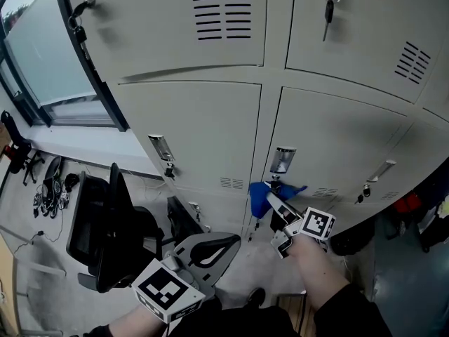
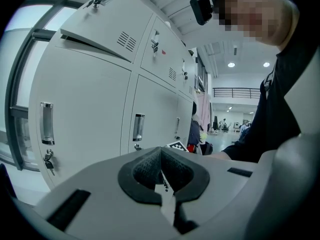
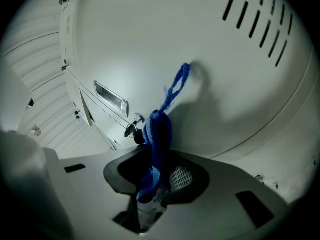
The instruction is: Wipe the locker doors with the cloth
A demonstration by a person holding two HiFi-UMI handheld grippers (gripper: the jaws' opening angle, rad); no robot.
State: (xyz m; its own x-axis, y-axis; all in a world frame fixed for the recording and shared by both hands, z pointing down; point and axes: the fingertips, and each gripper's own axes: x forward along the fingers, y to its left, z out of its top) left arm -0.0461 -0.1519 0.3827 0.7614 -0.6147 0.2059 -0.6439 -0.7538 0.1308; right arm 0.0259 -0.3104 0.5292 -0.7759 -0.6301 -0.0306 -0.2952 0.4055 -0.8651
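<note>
cloth (image 3: pixel 159 134) pinched in right gripper (image 3: pixel 155 181), seemingly touching locker door (image 3: pixel 200 59) | left gripper (image 2: pixel 161 176) jaws together, empty

The person is wearing a dark top with dark sleeves (image 1: pixel 344 304). The left gripper (image 1: pixel 214 250) and the right gripper (image 1: pixel 275 203) are each showing a smooth, pale grey moulded body with rectangular black slots (image 2: pixel 70 209). Each is also showing black textured pads (image 2: pixel 142 169) lining its 2 jaws, and is carrying 1 cube (image 1: pixel 167 291) printed with black-and-white square markers.
</note>
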